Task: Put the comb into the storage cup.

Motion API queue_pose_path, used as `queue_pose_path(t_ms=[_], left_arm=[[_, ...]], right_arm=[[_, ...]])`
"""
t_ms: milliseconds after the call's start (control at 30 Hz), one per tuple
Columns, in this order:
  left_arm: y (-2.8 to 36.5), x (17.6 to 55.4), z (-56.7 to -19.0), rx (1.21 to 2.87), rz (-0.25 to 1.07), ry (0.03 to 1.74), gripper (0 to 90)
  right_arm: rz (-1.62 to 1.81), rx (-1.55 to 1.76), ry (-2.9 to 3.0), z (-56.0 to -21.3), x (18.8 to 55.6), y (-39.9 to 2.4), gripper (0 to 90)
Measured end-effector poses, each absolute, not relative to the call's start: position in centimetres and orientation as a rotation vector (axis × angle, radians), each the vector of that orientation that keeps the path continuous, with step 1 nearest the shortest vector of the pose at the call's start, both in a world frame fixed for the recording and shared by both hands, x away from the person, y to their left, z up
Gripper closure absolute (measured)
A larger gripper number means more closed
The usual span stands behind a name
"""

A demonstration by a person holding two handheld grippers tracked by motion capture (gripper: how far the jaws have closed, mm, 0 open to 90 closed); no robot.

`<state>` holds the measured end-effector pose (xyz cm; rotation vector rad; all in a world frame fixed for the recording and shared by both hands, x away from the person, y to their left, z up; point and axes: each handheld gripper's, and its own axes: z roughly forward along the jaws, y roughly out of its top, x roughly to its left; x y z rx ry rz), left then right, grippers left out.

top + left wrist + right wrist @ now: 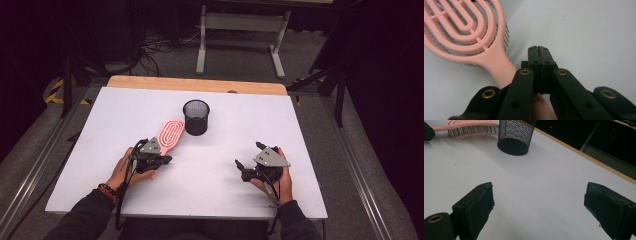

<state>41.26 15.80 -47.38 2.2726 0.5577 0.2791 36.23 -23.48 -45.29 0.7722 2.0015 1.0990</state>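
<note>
Your left gripper (539, 50) is closed empty beside the pink hairbrush (469, 32) handle; your right gripper (537, 202) stands wide open, empty.

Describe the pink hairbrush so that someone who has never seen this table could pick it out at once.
Start at the white table and find the black mesh cup standing near its middle. Just left of the cup lies the pink hairbrush, its handle running back toward the left gripper, whose jaws are shut beside the handle. It is the one pink thing there, with an oval head of looped, open ribs.
</note>
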Motion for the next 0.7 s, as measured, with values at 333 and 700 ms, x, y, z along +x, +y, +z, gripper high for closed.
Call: queue_pose_path(t_ms=[333, 700], left_arm=[[17.4, 40.5, -47.5, 2.29, 0.272, 0.596, 89.7], [18.9, 39.8, -46.2, 2.213, 0.308, 0.624, 84.5]], right_arm=[[1.088, 0.769, 2.014, -45.4, 36.3, -23.3, 9.6], [1.106, 0.768, 2.027, -45.4, 36.2, -23.2, 10.0]])
